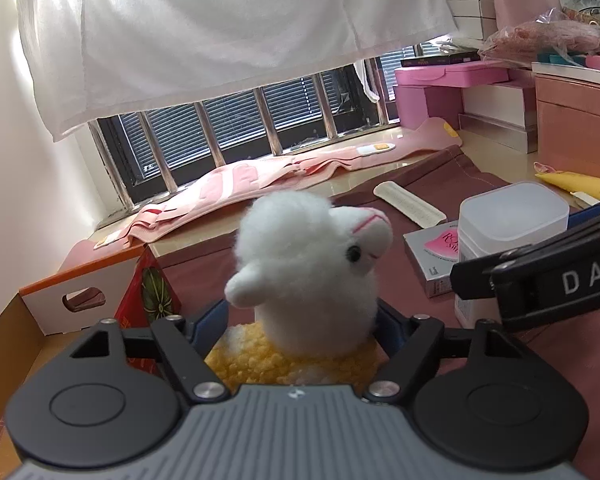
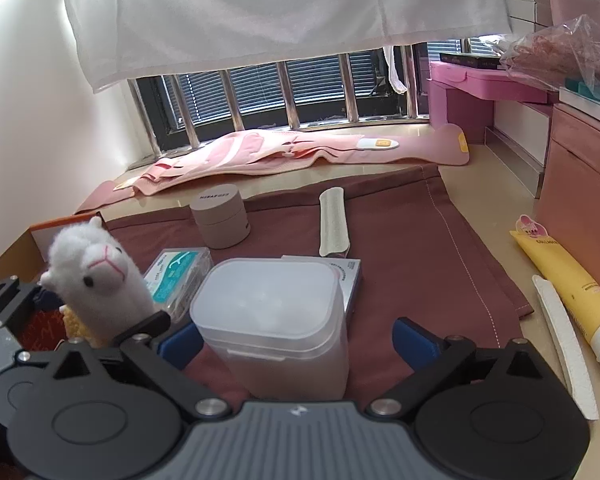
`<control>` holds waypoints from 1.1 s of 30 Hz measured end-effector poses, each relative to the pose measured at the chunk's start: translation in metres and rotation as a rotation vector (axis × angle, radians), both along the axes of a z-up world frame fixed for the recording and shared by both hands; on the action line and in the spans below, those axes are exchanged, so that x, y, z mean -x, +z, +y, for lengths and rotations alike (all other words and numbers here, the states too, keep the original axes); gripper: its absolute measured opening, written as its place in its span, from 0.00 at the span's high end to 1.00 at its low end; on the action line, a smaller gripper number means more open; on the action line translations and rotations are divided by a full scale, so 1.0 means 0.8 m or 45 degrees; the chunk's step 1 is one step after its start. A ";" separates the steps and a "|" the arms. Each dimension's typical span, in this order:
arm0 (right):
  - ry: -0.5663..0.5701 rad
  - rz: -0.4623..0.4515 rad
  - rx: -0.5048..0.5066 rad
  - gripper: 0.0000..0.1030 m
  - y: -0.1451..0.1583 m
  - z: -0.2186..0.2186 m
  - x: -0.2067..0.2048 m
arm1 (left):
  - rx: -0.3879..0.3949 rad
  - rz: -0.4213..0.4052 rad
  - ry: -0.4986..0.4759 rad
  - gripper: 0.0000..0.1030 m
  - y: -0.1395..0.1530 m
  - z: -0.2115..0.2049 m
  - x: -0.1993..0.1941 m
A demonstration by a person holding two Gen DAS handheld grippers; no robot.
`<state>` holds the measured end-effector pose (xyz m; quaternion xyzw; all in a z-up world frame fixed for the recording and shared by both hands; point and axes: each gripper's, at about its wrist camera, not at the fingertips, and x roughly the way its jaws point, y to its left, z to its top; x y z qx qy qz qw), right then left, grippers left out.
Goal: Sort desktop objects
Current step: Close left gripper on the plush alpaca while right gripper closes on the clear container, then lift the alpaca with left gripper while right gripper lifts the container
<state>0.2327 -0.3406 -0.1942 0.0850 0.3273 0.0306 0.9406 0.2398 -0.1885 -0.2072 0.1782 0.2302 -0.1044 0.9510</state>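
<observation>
left gripper: the left gripper (image 1: pixel 302 328) is clamped on the plush alpaca (image 1: pixel 312 268), blue pads pinching the base of the neck, yellow knitted body tucked between the fingers close to the palm.
right gripper: the right gripper (image 2: pixel 296 340) has its fingers spread wide on both sides of the frosted plastic container (image 2: pixel 272 320); pads look apart from the walls, so no hold as far as I can tell.
alpaca place: held off the surface in the left gripper, just to the right of the cardboard box (image 1: pixel 80 300) and above its near edge, not inside it that I can see.
alpaca axis: long axis upright, running up out of the fingers; head on top, face turned up and to the gripper's right, toward the right gripper.
container place: stands upright on the maroon cloth (image 2: pixel 400 240), straight ahead of the right gripper, between its fingers.
sorted so far: cannot tell; the box interior is mostly hidden, only a red patterned pack (image 1: pixel 152 296) shows at its edge.
left on the desk: ahead of the right gripper, a round beige jar (image 2: pixel 220 218), floss pick box (image 2: pixel 180 276), flat booklet (image 2: pixel 348 276), white strip (image 2: pixel 332 224); to its right, a yellow tube (image 2: pixel 564 292) and a nail file (image 2: pixel 564 344).
progress call: midway by my judgement, one item in transit, several loose.
</observation>
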 end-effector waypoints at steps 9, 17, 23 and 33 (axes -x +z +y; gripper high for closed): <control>-0.002 0.022 0.041 0.12 -0.001 0.010 -0.001 | -0.022 -0.039 -0.051 0.42 -0.002 -0.006 0.008; 0.001 0.041 0.071 0.24 0.007 0.021 -0.001 | -0.048 -0.059 -0.074 0.47 -0.002 -0.010 0.013; -0.019 0.073 0.081 0.33 0.011 0.025 -0.004 | -0.033 -0.056 -0.077 0.50 -0.001 -0.009 0.014; -0.030 0.086 0.065 0.34 0.013 0.023 -0.003 | -0.007 -0.039 -0.074 0.53 0.002 -0.007 0.012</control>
